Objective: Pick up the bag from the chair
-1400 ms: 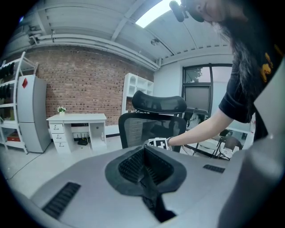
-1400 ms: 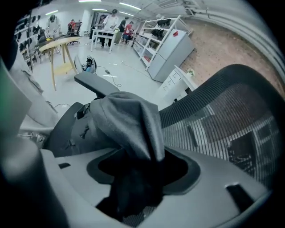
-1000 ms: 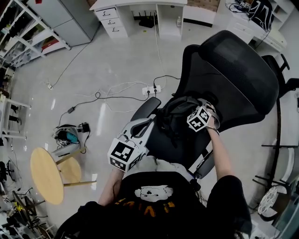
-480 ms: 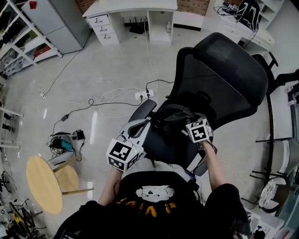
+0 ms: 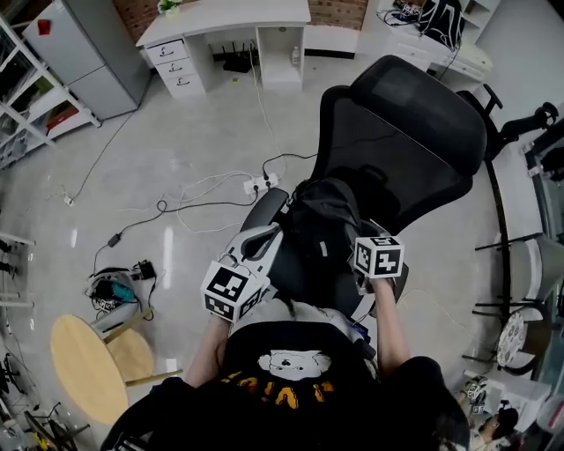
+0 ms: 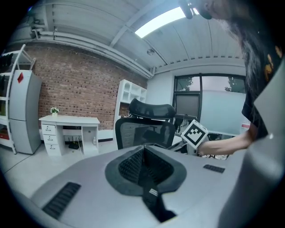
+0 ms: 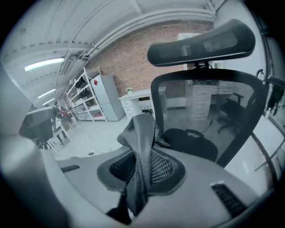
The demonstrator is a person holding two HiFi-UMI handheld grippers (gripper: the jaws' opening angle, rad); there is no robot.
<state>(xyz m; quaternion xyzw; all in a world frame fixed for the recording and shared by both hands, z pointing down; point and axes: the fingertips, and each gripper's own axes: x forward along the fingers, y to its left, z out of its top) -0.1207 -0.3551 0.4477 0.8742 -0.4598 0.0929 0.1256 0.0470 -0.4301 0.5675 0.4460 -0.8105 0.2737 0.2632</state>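
A black bag [image 5: 322,220] hangs in front of the black mesh office chair [image 5: 414,123], just above its seat. My right gripper [image 5: 359,242] is at the bag's right side, under its marker cube. In the right gripper view its jaws have just been closing and are shut on the bag's grey strap [image 7: 141,133], which loops up out of the right gripper [image 7: 141,151]; the bag's body [image 7: 191,142] shows beyond. My left gripper [image 5: 260,242] stays by the chair's left armrest. The left gripper [image 6: 143,151] is shut with nothing in it.
A power strip with trailing cables [image 5: 258,183] lies on the floor behind the chair. A white desk [image 5: 220,26] stands at the far wall. A round wooden table [image 5: 84,365] is at lower left, a second chair [image 5: 529,123] at the right edge.
The right gripper has rolled, risen and drawn back toward me, and the bag has come up off the seat with it. The left gripper has shifted only slightly.
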